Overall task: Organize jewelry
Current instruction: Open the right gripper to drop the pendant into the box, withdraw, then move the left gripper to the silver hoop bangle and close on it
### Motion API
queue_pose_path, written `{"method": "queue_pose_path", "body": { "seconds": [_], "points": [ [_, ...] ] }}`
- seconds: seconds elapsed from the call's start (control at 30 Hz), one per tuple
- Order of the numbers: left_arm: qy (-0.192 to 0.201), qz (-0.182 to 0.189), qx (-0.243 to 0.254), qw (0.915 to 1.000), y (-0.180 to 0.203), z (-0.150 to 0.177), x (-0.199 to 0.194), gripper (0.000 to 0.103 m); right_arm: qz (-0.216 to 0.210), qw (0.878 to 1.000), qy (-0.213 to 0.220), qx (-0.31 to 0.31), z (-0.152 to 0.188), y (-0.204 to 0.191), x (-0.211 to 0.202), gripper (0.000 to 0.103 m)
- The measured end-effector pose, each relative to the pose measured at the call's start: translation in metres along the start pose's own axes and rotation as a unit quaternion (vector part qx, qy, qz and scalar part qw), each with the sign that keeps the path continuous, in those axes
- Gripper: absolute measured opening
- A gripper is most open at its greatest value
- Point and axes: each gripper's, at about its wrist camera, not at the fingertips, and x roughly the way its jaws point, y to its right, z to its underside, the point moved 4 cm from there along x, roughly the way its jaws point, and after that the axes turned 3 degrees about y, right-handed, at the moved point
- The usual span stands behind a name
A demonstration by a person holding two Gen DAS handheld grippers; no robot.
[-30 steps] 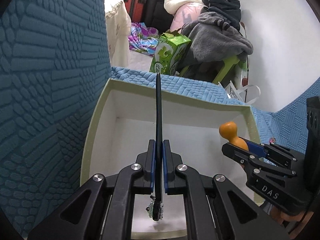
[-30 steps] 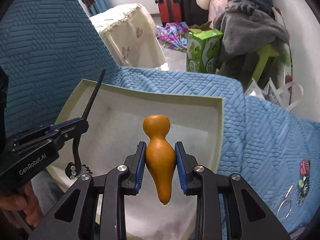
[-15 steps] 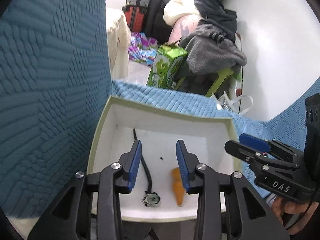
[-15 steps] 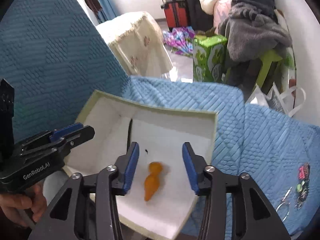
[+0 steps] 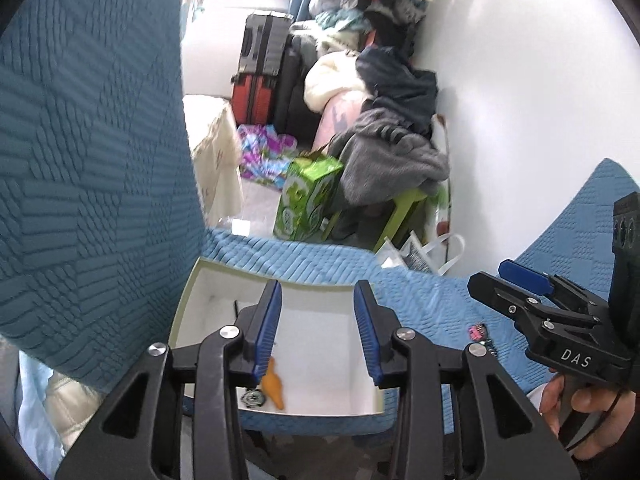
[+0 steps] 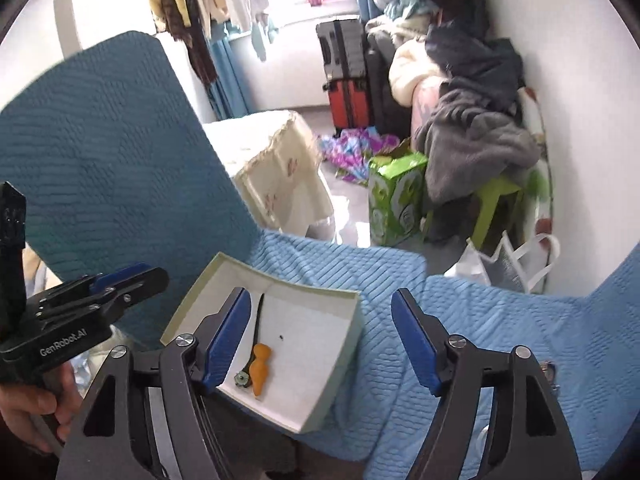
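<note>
my fingers on the left gripper stand apart with nothing between them, and the fingers on the right gripper are spread wider, also empty; both pairs have just been opening, and neither has anything in reach of its pads. i judge two pieces are already put away: the orange gourd-shaped charm and the black hair stick with its small round ornament lie side by side in the white box, near its front left corner, the stick running toward the back wall. apart from those two and a tiny dark speck on the floor of the box, it looks bare, with plenty of room left. the box sits on the blue quilted cover, close to the darker blue cushion that stands up on the left. what seems left: a few small trinkets, one pink and one darker, lie on the cover to the right of the box, well apart from it, and in the right view i catch only a sliver of something similar at the far right, too small to name. i would guess those go in next, but i cannot tell whether more pieces wait out of view.
</note>
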Motion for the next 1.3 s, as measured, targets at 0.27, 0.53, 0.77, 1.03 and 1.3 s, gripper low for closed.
{"method": "queue_pose_path", "body": {
  "seconds": [0.27, 0.53, 0.77, 1.03, 1.3],
  "points": [
    [0.029, 0.020, 0.025, 0.9991, 0.042, -0.001, -0.016, 0.049, 0.018, 0.999, 0.050, 0.012, 0.002, 0.028, -0.048, 0.085],
    [0.025, 0.039, 0.041, 0.9981, 0.080, 0.021, -0.005, 0.060, 0.036, 0.996, 0.067, 0.039, 0.024, 0.067, -0.074, 0.087],
    [0.027, 0.054, 0.027, 0.9978, 0.104, 0.045, 0.000, 0.060, 0.063, 0.996, 0.057, 0.041, 0.056, 0.094, -0.084, 0.087],
    [0.025, 0.069, 0.036, 0.9966, 0.132, 0.074, 0.020, 0.060, 0.105, 0.990, 0.067, 0.063, 0.095, 0.136, -0.090, 0.087],
    [-0.044, 0.119, 0.064, 0.9898, 0.178, 0.121, 0.067, 0.056, 0.149, 0.981, 0.068, 0.105, 0.137, 0.192, -0.092, 0.080]
  ]
}}
